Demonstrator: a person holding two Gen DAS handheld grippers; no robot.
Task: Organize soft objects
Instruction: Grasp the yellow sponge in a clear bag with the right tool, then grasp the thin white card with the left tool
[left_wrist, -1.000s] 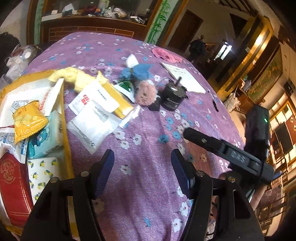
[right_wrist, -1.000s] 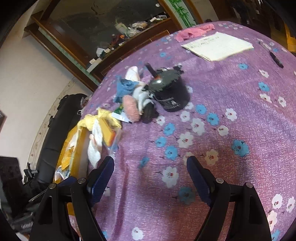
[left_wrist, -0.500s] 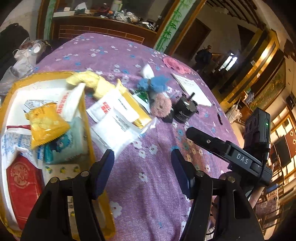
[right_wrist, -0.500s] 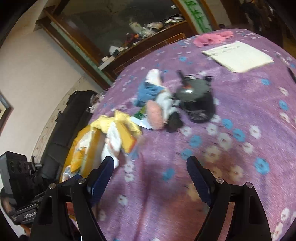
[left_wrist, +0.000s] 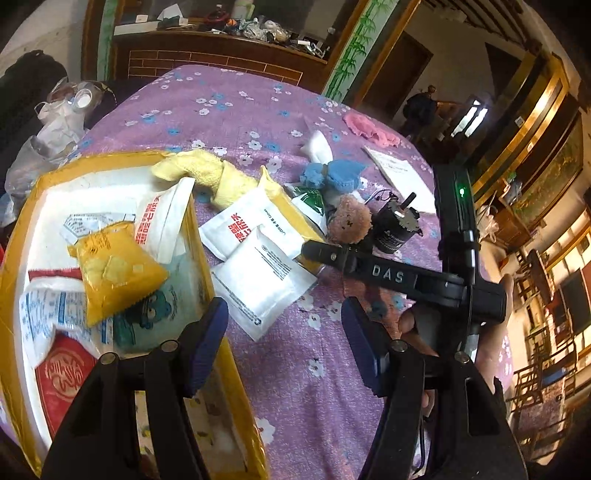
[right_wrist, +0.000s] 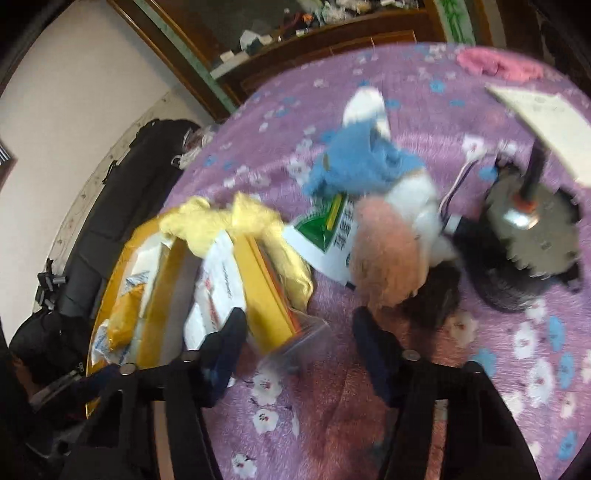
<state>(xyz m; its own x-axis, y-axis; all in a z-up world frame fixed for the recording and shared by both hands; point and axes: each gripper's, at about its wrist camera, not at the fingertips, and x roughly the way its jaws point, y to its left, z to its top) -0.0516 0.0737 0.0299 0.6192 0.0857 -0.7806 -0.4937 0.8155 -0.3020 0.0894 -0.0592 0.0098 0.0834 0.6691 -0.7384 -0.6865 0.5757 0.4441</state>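
The right gripper (right_wrist: 297, 339) has just been closing its jaws partway, but nothing is between them yet, so it grips nothing. It is near the pink fluffy toy (right_wrist: 384, 254), which lies on the purple table (right_wrist: 480, 387) beside the blue plush toy (right_wrist: 362, 162) and a black motor (right_wrist: 528, 251). I think the toy is next. Go in slowly, put one jaw on each side of the soft middle, and squeeze gently. Keep clear of the motor. The left gripper (left_wrist: 284, 339) is wide open over the yellow box (left_wrist: 22, 206) rim.
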